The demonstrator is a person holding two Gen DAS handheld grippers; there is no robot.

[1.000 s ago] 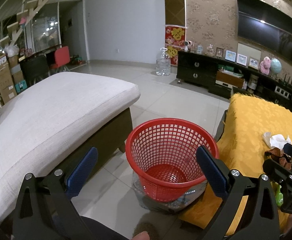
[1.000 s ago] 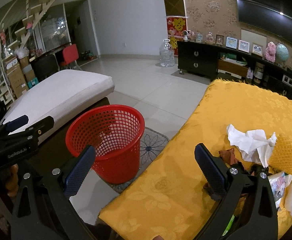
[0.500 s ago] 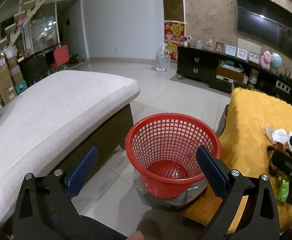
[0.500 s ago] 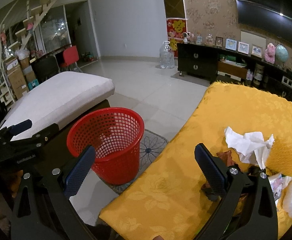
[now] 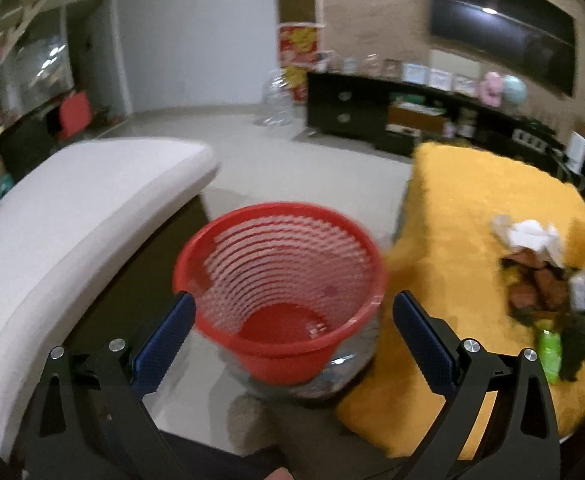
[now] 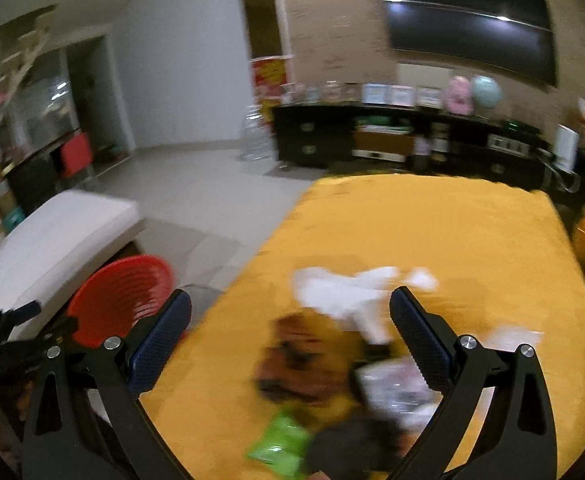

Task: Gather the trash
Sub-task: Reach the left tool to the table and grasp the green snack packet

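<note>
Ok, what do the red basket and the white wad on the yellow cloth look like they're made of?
Red basket: looks like molded plastic, slightly glossy, with open lattice walls. White wad: probably tissue or thin paper, matte and crumpled into ragged folds, though blur leaves that open. Yellow cloth: matte fabric.

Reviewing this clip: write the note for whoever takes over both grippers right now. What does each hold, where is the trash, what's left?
Left gripper: jaws open, empty, hovering over the red basket on the floor.
Right gripper: jaws open, empty, above the trash pile on the yellow table.
Trash: white tissue, brown scraps, green wrapper, clear plastic packet, all on the table.
Done: nothing; the basket looks empty.
Left: pick up each piece and drop it in the basket.
</note>
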